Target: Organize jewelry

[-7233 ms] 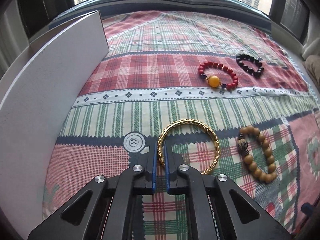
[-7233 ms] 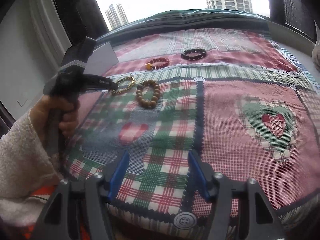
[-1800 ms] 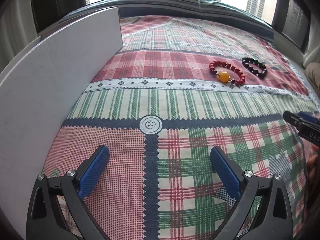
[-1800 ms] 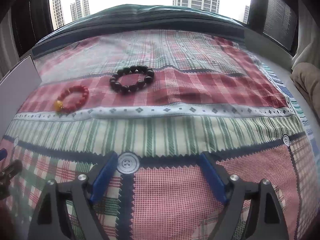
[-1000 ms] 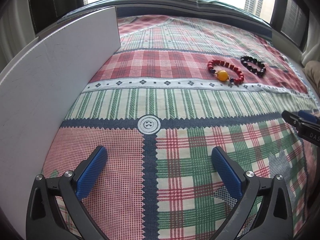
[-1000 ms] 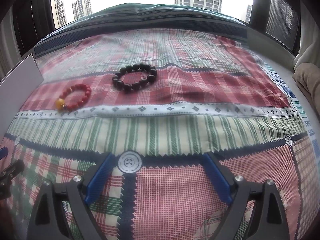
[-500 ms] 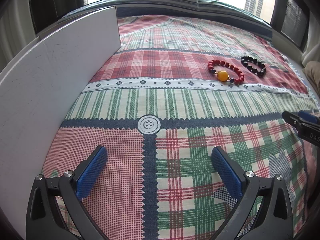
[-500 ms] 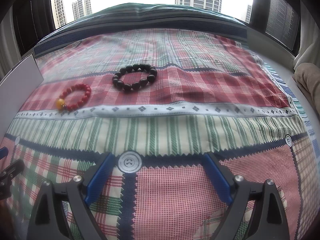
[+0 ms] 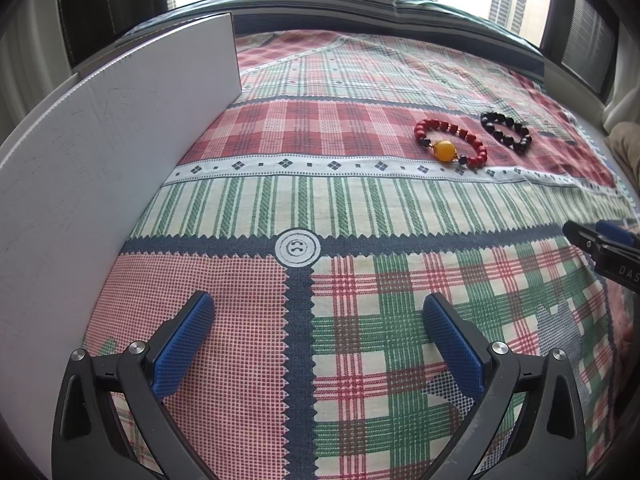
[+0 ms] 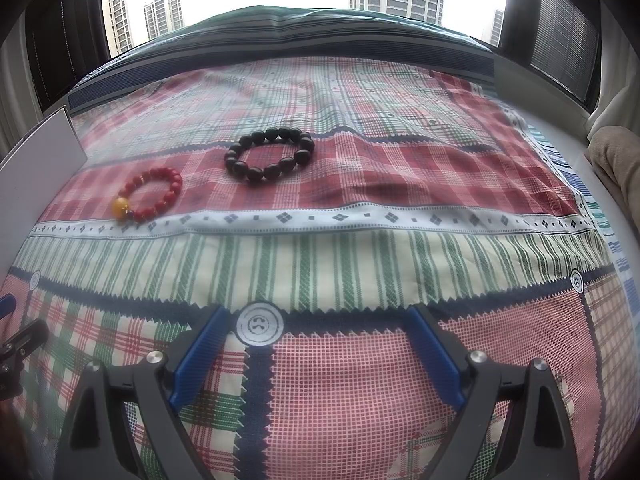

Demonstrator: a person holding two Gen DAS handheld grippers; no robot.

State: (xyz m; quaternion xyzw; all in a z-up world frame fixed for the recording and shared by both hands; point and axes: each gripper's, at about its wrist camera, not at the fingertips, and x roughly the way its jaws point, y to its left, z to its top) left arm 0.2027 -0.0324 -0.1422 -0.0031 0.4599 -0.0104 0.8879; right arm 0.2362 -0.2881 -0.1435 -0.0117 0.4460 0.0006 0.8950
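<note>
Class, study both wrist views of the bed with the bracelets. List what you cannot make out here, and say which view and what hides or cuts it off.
- White board, left wrist view: what lies behind it is hidden.
- Right gripper, left wrist view: cut off by the right edge; its printed lettering is incomplete.
- Left gripper, right wrist view: cut off by the left edge, blurred.
- Beige fabric, right wrist view: cut off by the edge; unidentifiable.

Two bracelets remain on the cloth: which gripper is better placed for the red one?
Left, probably: both open and empty, but the red bracelet lies on the left side, the black bracelet further right.
</note>
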